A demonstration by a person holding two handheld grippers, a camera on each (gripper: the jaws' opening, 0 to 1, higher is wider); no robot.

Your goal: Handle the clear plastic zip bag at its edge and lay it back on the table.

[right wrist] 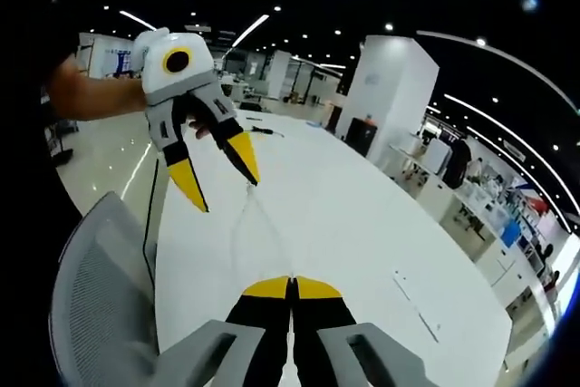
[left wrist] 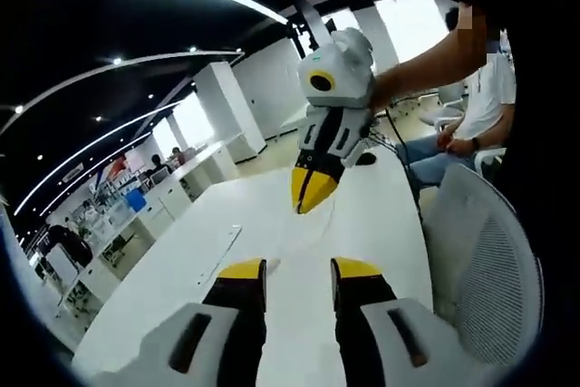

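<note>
**Q:** Okay, quick one. Where's the bag?

**Me:** The clear zip bag [right wrist: 258, 233] is faint and mostly see-through. In my right gripper view I catch its edges as thin lines running from my own jaw tips up toward the other tool. In the left gripper view the bag [left wrist: 308, 233] is a pale curved outline just under the right tool's yellow tips. It sits over the white table [right wrist: 362, 224], and I can't tell whether any part touches the top.

**Q:** And the tongs?

**Me:** The right gripper [right wrist: 292, 287] has its jaws pressed together with no gap, and the bag's edge runs into them, so I read it as pinching the bag. From the left gripper view the right gripper [left wrist: 313, 192] looks the same, tips closed to a point. The left gripper [left wrist: 301, 269] has its jaws spread with table [left wrist: 381, 215] showing between them. From the right side, the left gripper [right wrist: 222, 183] is splayed wide, with one yellow tip right at the bag's top edge. Whether they touch, I can't tell.

**Q:** What's around it?

**Me:** A bare forearm [left wrist: 426, 65] is holding the right tool. A grey mesh chair [left wrist: 489, 260] is at the table's edge, also seen at [right wrist: 91, 287]. A seated person in a white shirt [left wrist: 485, 97] is beyond the table. There's a thin flat strip [right wrist: 417, 301] on the tabletop and a white pillar [right wrist: 390, 88] behind.
</note>
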